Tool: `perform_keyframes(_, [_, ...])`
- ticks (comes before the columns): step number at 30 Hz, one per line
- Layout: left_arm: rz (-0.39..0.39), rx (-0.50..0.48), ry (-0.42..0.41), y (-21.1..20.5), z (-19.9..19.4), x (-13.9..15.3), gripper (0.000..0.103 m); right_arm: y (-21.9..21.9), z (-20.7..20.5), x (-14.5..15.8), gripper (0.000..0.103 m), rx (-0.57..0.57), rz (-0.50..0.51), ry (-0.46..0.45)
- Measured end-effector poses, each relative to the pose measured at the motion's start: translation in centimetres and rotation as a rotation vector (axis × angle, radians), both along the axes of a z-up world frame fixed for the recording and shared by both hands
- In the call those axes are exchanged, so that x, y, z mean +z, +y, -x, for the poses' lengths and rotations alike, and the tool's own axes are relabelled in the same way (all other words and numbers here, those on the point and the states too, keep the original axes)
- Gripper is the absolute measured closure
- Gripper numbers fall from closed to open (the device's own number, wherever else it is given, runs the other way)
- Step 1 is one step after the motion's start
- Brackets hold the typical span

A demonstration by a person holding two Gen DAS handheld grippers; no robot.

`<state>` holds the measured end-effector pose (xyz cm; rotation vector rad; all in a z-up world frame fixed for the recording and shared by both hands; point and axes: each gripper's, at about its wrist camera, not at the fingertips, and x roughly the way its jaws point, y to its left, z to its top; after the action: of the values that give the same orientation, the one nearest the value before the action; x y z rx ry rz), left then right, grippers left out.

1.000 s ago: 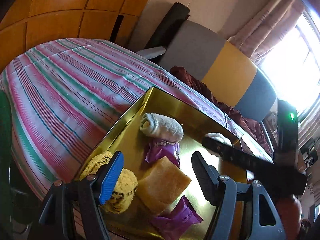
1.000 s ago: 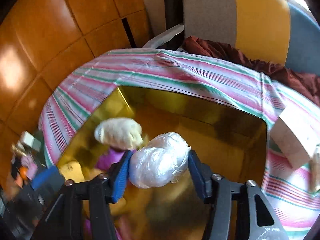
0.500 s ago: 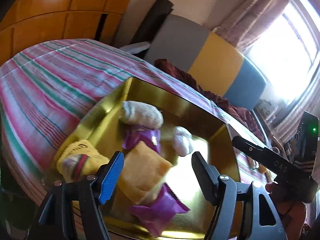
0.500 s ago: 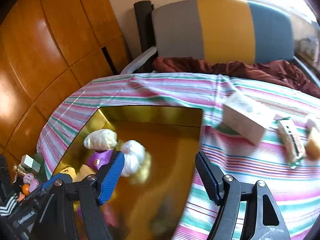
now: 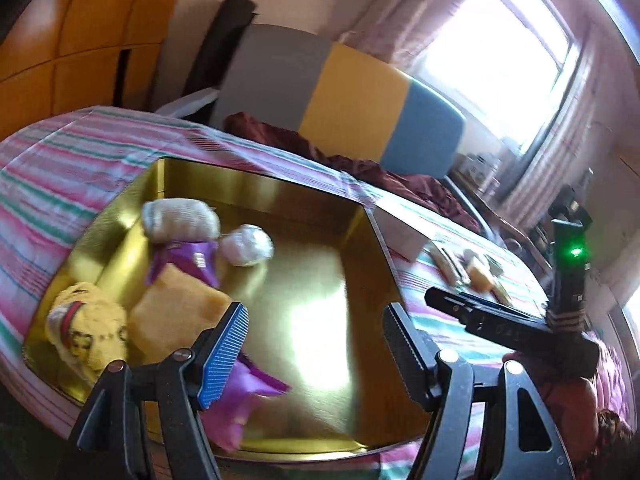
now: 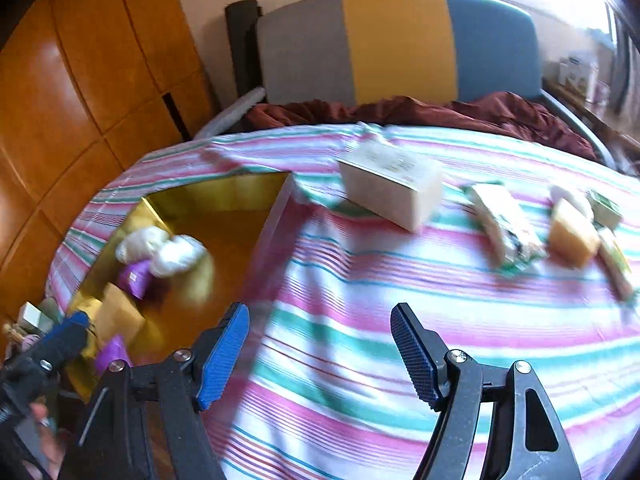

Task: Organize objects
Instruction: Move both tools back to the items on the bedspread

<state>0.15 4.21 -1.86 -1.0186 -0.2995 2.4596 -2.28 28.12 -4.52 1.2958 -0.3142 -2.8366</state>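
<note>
A gold tray (image 5: 360, 232) (image 6: 224, 196) sits on the striped tablecloth. In it lie a rolled white sock (image 5: 180, 218), a white plastic-wrapped ball (image 5: 248, 246) (image 6: 176, 254), purple packets (image 5: 192, 258), a yellow sponge (image 5: 176, 316) and a yellow sock (image 5: 88, 332). My left gripper (image 5: 316, 344) is open and empty over the tray's near edge. My right gripper (image 6: 320, 354) is open and empty above the cloth, right of the tray. A cream box (image 6: 390, 190), a wrapped bar (image 6: 504, 224) and a yellow block (image 6: 574, 236) lie on the cloth.
Small green-labelled packets (image 6: 612, 248) lie at the far right of the cloth. A grey, yellow and blue chair back (image 6: 400, 44) with a dark red blanket (image 6: 420, 114) stands behind the table. Wooden panels (image 6: 80, 80) are on the left. A bright window (image 5: 500, 48) is at the right.
My right gripper has opened and let the white wrapped ball go into the tray, then swung right over the cloth. My left gripper has shifted right along the tray, still open.
</note>
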Motion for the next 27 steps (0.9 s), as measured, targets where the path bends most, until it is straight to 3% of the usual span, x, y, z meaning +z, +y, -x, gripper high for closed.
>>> perform_keyframes(14, [0.041,-0.262,-0.007,8.3,-3.4,0.6,0.031,11.5,-6.2,-2.7,0.029,-0.214,-0.071,-0.055])
perform_keyframes(20, [0.080,-0.378,-0.024,12.7,-4.8,0.6,0.031,17.4,-8.2,-3.1,0.029,-0.371,-0.117,-0.040])
perform_keyframes(27, [0.128,-0.441,-0.047,16.2,-6.2,0.0,0.031,24.8,-7.7,-2.2,0.029,-0.461,-0.183,-0.007])
